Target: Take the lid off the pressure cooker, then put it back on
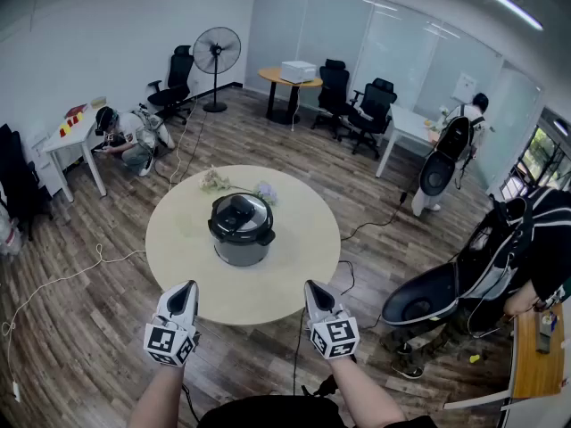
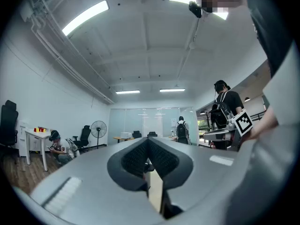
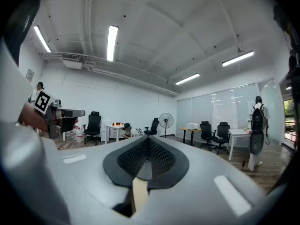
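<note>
Both the left claw [image 1: 185, 289] and right claw [image 1: 315, 287] are pressed together and empty, low in the frame by the worktop's [image 1: 174, 270] near edge. Arriving shut, they would likely shove the pressure cooker [image 1: 241, 241], lid [image 1: 241, 214] on, mid-frame. Bare surface rings it, save flowers [image 1: 214, 182] behind.

The grey right gripper [image 3: 148, 145], its black ribbed pads [image 3: 131, 159] pressed together with nothing between them, points level across a room towards a black pedestal fan [image 3: 165, 121], black office chairs [image 3: 206, 134] and a backpack-wearing person [image 3: 256, 125] at right.
</note>
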### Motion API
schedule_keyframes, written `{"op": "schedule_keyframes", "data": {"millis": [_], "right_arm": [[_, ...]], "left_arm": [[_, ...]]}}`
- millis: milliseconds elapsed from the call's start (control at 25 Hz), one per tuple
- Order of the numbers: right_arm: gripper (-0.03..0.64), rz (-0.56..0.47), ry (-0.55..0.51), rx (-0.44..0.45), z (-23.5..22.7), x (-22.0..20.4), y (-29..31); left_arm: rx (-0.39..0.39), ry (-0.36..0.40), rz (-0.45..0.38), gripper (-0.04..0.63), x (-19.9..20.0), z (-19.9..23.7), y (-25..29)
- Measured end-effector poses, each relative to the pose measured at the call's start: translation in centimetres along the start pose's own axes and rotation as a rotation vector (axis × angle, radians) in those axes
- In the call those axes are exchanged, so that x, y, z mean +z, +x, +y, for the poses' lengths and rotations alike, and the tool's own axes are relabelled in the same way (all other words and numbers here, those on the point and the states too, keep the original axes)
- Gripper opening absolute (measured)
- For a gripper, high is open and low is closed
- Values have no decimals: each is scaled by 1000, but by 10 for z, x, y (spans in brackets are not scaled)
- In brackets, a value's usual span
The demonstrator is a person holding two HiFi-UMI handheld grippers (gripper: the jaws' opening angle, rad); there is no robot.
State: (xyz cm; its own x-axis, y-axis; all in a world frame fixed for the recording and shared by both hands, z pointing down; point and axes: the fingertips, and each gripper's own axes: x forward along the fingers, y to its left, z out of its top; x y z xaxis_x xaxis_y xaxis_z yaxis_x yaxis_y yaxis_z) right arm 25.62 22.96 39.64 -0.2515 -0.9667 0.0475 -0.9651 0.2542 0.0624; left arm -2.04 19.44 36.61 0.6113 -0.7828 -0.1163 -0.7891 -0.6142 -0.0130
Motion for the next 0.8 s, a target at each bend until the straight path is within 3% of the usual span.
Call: {"op": "schedule_keyframes", "data": {"millis": [440, 560, 600, 640, 680, 800], "right_arm": [[8, -5, 27, 31, 2, -5, 4], [10, 35, 11, 73, 6, -10, 9], [101, 52, 15, 91, 8, -13, 13], [515, 72, 25, 105, 8, -15, 18], [597, 93, 34, 116, 8, -18, 22], [597, 120, 38, 132, 6, -18, 25]], "left_arm": [[1, -5, 2, 0, -2, 3, 3], [1, -5, 3, 0, -1, 2, 2], [3, -7, 3, 0, -1, 2, 2], [4, -9, 3, 0, -1, 2, 1], [6, -10, 3, 0, -2, 2, 1], [13, -10, 9, 0, -6, 3, 0]]}}
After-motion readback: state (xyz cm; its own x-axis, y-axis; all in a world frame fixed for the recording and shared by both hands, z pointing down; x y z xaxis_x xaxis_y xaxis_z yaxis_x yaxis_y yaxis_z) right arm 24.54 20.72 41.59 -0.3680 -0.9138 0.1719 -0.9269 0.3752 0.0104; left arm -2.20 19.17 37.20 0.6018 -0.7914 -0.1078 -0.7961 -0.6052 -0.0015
